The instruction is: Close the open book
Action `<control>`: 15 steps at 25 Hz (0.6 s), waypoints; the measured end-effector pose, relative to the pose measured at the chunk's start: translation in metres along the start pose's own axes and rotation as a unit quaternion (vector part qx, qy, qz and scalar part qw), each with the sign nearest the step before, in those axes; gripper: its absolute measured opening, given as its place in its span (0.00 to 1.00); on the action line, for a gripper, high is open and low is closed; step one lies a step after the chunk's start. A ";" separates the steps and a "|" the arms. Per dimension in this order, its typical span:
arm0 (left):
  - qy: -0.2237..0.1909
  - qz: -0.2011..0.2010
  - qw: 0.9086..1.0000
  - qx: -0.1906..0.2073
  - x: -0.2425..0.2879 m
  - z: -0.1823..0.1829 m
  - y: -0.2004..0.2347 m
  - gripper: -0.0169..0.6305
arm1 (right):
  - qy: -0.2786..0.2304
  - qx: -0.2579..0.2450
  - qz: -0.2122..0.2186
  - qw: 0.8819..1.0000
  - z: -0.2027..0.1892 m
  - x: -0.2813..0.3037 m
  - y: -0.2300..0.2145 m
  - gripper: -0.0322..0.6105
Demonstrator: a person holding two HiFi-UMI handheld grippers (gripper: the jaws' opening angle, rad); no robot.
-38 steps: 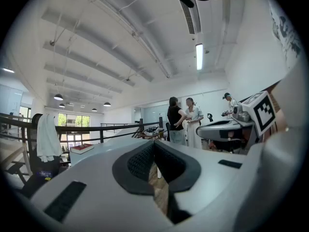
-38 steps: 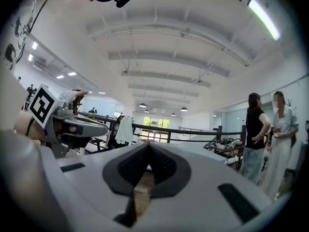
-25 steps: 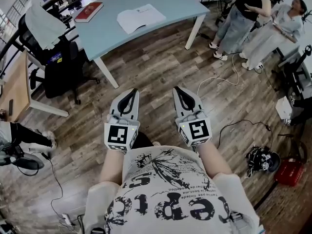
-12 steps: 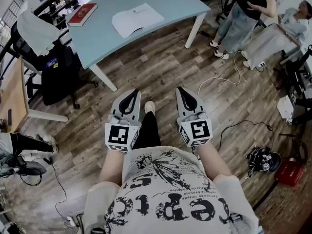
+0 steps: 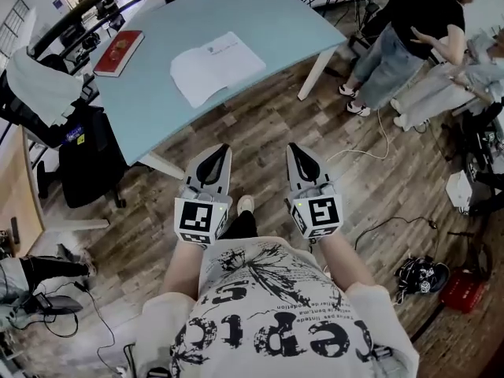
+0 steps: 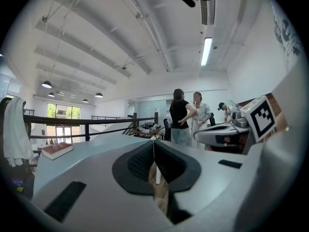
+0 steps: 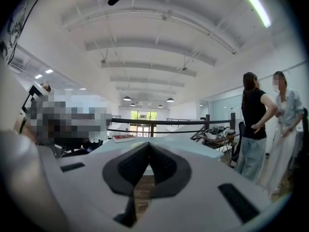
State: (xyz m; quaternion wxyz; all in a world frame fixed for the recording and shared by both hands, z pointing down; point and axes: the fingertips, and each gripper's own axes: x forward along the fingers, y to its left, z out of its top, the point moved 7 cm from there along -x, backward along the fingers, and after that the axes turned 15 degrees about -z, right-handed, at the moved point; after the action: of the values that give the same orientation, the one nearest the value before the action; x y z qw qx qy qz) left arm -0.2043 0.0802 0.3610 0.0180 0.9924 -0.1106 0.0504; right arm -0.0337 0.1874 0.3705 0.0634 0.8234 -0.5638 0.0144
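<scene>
2 grippers were held side by side just ahead of the person's printed shirt [image 5: 268, 305], both pointing toward the far table. The left gripper [image 5: 221, 151] had its jaws pressed flat together with nothing between them. The right gripper [image 5: 293, 150] was the same, jaws closed on each other and holding nothing. Below the gap between them, 1 white shoe [image 5: 245, 204] showed on the wooden floor [image 5: 260, 124].

Just past the gripper tips stood the pale blue table [image 5: 268, 14], with a white leg [image 5: 317, 53] at its right end. The open book [image 5: 215, 67] lay flat on the table close to its near edge, white pages up. It was a little left of the gap between the grippers and well apart from both.

Farther left on the same table lay 1 closed red book [image 5: 119, 52], apart from the open one. Left of the table stood a black chair [image 5: 87, 160], and a white cloth [image 5: 39, 85] hung just beyond it.

At the far right, past the table's end, a person in a black top [image 5: 429, 14] stood close beside a person in pale clothes [image 5: 465, 73].
</scene>
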 end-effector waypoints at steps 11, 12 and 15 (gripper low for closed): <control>0.000 0.024 1.000 -0.012 0.120 0.025 0.139 0.05 | -0.004 -0.014 0.023 1.000 0.019 0.177 -0.021 0.06; 0.002 0.028 1.000 -0.015 0.127 0.023 0.144 0.05 | -0.013 -0.023 0.027 0.999 0.021 0.187 -0.023 0.06; 0.004 0.046 0.999 -0.021 0.146 0.020 0.160 0.05 | -0.026 -0.032 0.046 0.998 0.022 0.222 -0.031 0.06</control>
State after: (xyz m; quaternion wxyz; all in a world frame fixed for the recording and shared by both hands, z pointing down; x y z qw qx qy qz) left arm -0.0960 -0.1090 0.3605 0.0369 0.9855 -0.1573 0.0527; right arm 0.0750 -0.0095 0.3675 0.0741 0.7944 -0.6025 -0.0226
